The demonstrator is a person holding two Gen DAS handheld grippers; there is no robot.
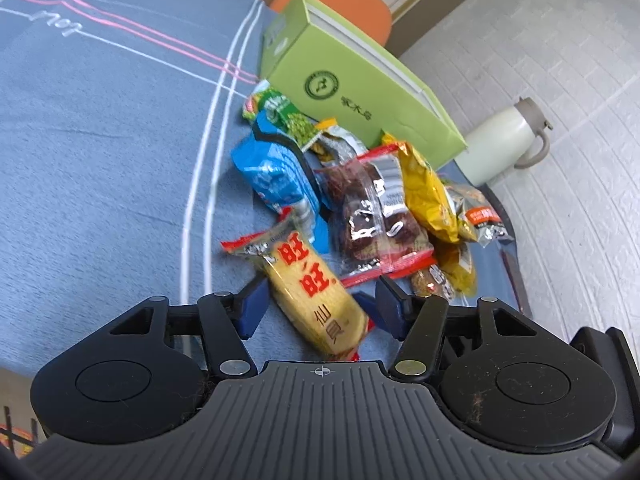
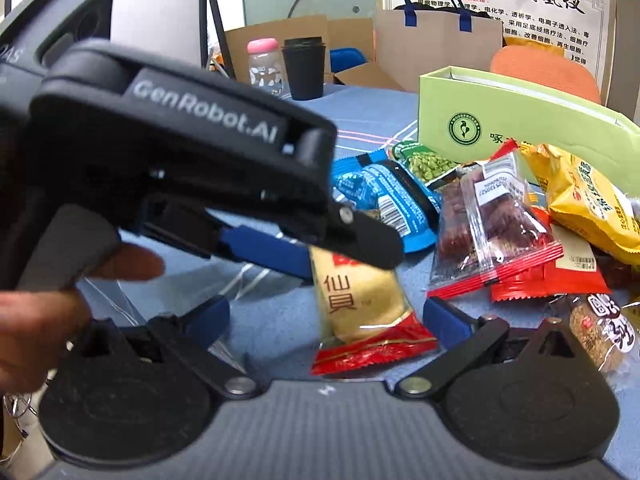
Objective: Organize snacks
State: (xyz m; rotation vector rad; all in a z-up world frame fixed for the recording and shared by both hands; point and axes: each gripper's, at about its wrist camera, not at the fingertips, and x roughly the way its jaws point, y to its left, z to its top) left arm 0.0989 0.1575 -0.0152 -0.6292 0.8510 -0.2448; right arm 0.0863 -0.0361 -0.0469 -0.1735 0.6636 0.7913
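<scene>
A yellow rice cracker packet with red ends (image 1: 316,292) lies on the blue cloth between the open fingers of my left gripper (image 1: 320,304); neither pad touches it. In the right wrist view the same packet (image 2: 360,304) lies between the wide-open fingers of my right gripper (image 2: 324,320), with the left gripper (image 2: 280,240) reaching over it from the left. Behind it lies a pile of snacks: a blue packet (image 1: 276,176), a green pea packet (image 1: 288,114), a clear packet of red dates (image 1: 372,216) and a yellow bag (image 1: 428,196).
A light green box (image 1: 360,76) stands behind the pile, open at the top. A white thermos (image 1: 504,140) stands at the table edge to the right. A black cup (image 2: 304,68), a pink-capped bottle (image 2: 264,64) and a paper bag (image 2: 436,48) stand at the back.
</scene>
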